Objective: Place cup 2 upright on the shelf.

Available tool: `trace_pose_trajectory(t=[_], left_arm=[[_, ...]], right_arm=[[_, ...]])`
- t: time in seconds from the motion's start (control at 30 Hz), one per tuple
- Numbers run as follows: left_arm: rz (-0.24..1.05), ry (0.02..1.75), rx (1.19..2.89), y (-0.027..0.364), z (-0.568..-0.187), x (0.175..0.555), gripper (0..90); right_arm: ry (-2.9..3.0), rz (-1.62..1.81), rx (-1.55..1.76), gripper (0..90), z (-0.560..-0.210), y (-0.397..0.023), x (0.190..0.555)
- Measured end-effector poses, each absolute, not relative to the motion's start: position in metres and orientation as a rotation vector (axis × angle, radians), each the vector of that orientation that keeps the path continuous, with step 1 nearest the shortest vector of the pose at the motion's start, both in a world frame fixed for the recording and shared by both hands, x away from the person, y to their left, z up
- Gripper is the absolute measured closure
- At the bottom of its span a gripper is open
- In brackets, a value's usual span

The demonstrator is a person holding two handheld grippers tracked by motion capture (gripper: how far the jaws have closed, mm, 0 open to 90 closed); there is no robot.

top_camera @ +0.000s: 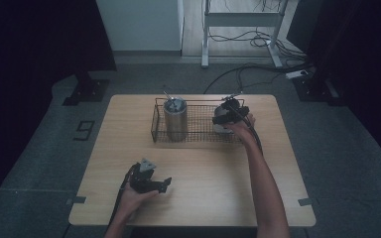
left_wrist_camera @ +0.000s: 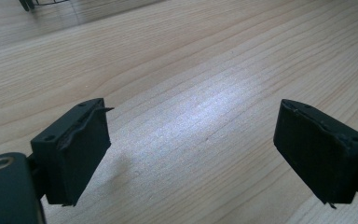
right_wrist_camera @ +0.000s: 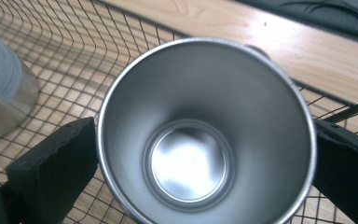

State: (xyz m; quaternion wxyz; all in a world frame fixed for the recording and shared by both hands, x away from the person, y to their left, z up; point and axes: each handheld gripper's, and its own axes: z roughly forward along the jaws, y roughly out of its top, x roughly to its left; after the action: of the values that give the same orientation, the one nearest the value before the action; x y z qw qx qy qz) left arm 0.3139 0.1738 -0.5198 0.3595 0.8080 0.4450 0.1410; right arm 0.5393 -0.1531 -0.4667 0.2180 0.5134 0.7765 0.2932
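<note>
Shiny steel cup [right_wrist_camera: 200,140] (empty), wire basket [right_wrist_camera: 98,42]

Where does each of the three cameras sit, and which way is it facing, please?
High view: above the person's side, looking forward and down on the wooden table; both forearms, the left gripper and right gripper at the wire basket.
Left gripper view: on the left gripper, looking along its open jaws at bare tabletop.
Right gripper view: on the right gripper, looking down into a steel cup between its jaws, in the basket.
Shared: high and right gripper views both show the basket and the taller steel tumbler.
</note>
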Motion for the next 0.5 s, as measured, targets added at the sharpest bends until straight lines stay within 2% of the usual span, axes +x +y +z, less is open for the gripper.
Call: trace_pose_trajectory(t=[0.23, 0.5], left_arm=[[0.359, 1.142, 2.086, 0.171, -0.52, 0.314, 10.4], [0.354, 1.129, 2.117, 0.164, -0.524, 0.313, 10.4]], right_arm=[[2.087, 0.871, 1.412, 0.0, -0.452, -0.155, 0.529], [2.018, 1.002, 1.378, 2.2, -0.431, -0.168, 0.499]])
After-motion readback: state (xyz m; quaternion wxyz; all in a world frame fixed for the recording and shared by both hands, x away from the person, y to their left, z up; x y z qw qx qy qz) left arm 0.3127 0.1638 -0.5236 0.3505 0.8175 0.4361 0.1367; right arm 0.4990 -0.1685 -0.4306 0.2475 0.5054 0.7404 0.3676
